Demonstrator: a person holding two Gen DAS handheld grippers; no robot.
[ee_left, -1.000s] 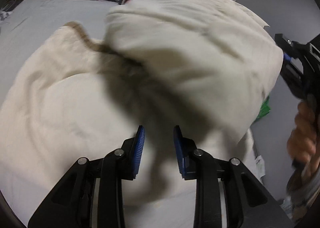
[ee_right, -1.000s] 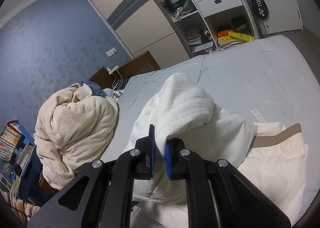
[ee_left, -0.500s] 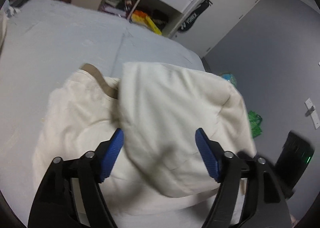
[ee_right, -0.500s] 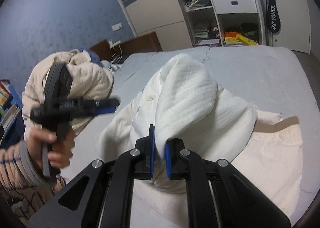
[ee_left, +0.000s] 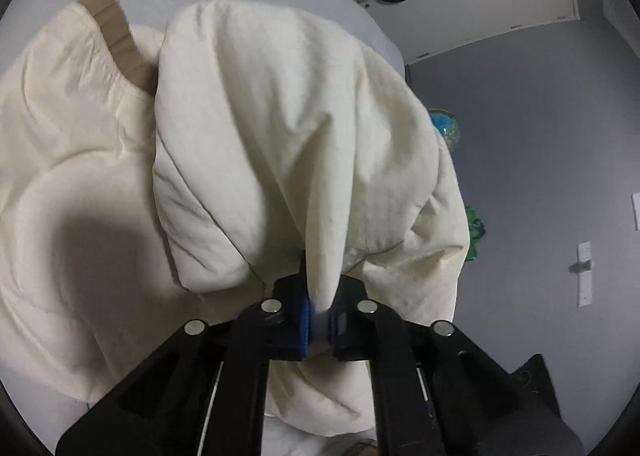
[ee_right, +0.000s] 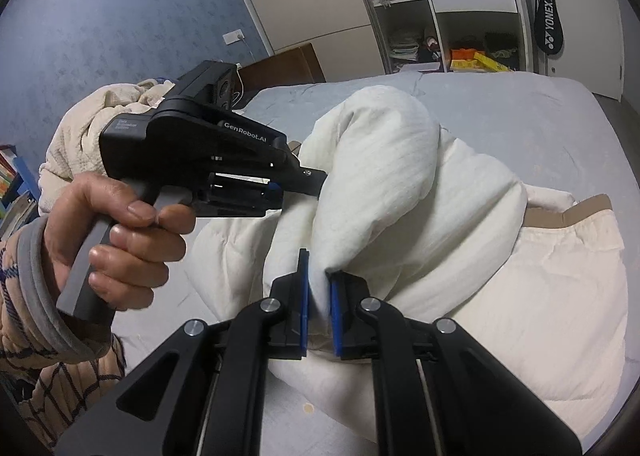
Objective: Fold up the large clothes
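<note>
- L hand-held gripper (ee_left: 318,320): blue pads clamped on a pinched fold of the cream garment (ee_left: 272,128); cloth rises from the jaws in a taut ridge.
- R hand-held gripper (ee_right: 318,316): jaws together on another fold of the same garment, fabric squeezed between the blue pads.
- Left hand (ee_right: 112,232) wraps the grey grip of the L tool; striped/plaid sleeve (ee_right: 36,340) at the wrist (seen from the right wrist cam).
- Garment sits on the bed (ee_right: 520,112), near edge: a thick bunched hump is lifted up between the two tools, the rest lies flat on the grey sheet w/ a tan band (ee_right: 560,212) along its far edge.
- Further back, left: a heap of cream blanket (ee_right: 80,128) near the headboard.
- Far wall: open wardrobe shelves (ee_right: 440,36) w/ drawers and clutter, black racket bag (ee_right: 548,24) hanging beside it.
- Left wrist cam, right side: grey wall, some green stuff (ee_left: 474,232) on the floor beyond the bed edge (blurry, cannot tell what).
</note>
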